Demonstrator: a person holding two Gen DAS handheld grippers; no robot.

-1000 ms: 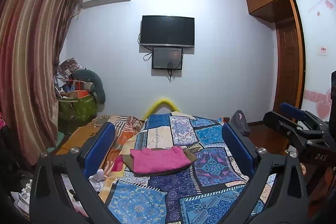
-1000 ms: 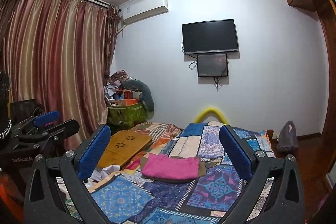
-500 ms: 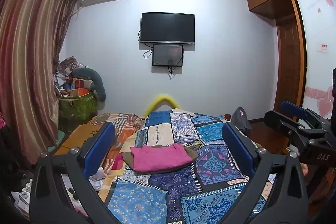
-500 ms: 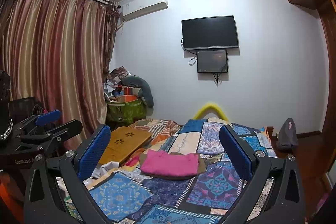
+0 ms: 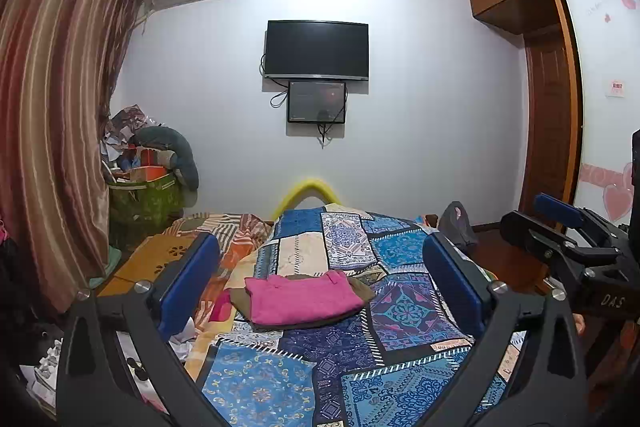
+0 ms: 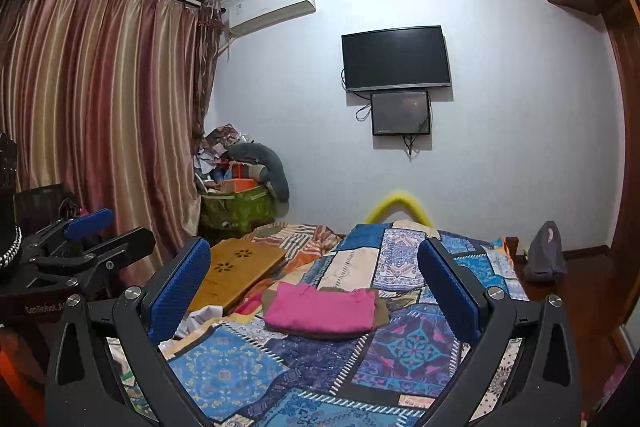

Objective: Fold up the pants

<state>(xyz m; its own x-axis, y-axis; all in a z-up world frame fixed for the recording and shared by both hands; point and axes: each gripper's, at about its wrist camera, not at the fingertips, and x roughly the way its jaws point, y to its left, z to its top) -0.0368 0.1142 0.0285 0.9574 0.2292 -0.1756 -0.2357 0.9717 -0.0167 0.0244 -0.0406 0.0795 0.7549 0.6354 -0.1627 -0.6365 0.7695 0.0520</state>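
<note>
Folded pink pants [image 5: 304, 295] [image 6: 324, 309] lie on a brown folded garment [image 5: 362, 289] [image 6: 382, 309] in the middle of the patchwork quilt [image 5: 260, 387] [image 6: 224, 371] on the bed. My left gripper [image 5: 320, 251] is open, held in the air short of the pile, with nothing between its blue pads. My right gripper [image 6: 314, 255] is open too and empty, at a similar distance from the pants. Each gripper shows in the other's view: the right one [image 5: 560, 231] at the right edge, the left one [image 6: 88, 239] at the left edge.
A wooden lap tray [image 6: 236, 273] and loose striped bedding [image 5: 236, 227] lie on the bed's left side. A full green basket [image 5: 144, 203] stands in the far left corner by the curtain [image 5: 52, 127]. A wardrobe [image 5: 548, 147] lines the right wall.
Both views have drifted a little, so the room sits slightly higher in the frames. The pants lie as before and both grippers stay open.
</note>
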